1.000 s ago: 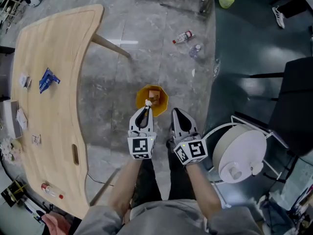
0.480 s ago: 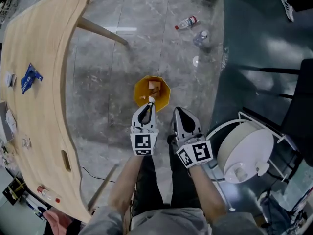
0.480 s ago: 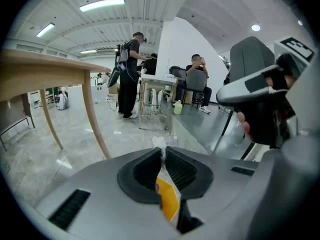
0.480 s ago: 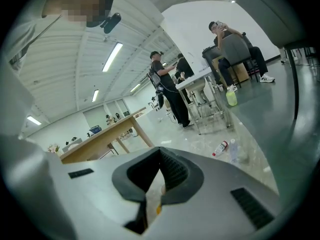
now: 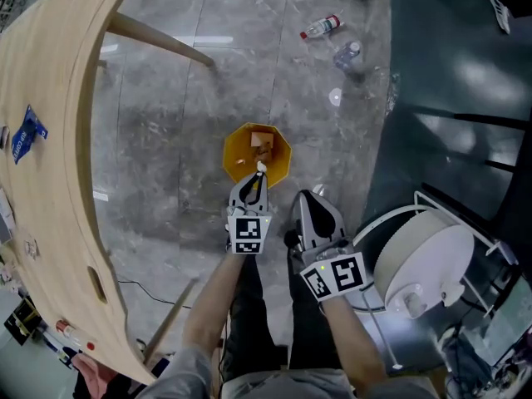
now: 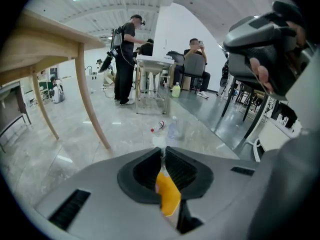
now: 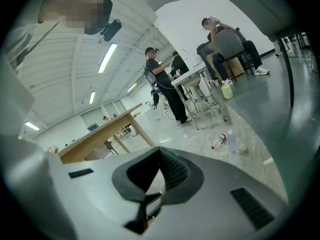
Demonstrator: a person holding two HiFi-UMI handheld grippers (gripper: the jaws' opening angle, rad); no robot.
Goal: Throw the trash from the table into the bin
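A yellow bin (image 5: pixel 237 152) stands on the grey floor, with a brown scrap (image 5: pixel 263 144) inside it. My left gripper (image 5: pixel 260 171) hangs over the bin's near rim, shut on a small white piece of trash (image 5: pixel 261 167). In the left gripper view the jaws (image 6: pixel 163 156) pinch that thin scrap, and the bin's yellow (image 6: pixel 167 196) shows below them. My right gripper (image 5: pixel 312 196) is just right of the bin, shut with nothing in it. Its pads (image 7: pixel 170 171) meet at the tip. A blue packet (image 5: pixel 23 135) lies on the wooden table (image 5: pixel 58 181) at the left.
The table's slanted leg (image 5: pixel 158 40) reaches the floor beyond the bin. Two bottles (image 5: pixel 321 27) (image 5: pixel 349 52) lie on the floor farther off. A white round fan-like unit (image 5: pixel 420 260) stands close on the right. People stand and sit in the background (image 6: pixel 125 59).
Both grippers have sunk toward the bin, the left one more, still gripping the white scrap. The table has slid to the left in the head view.
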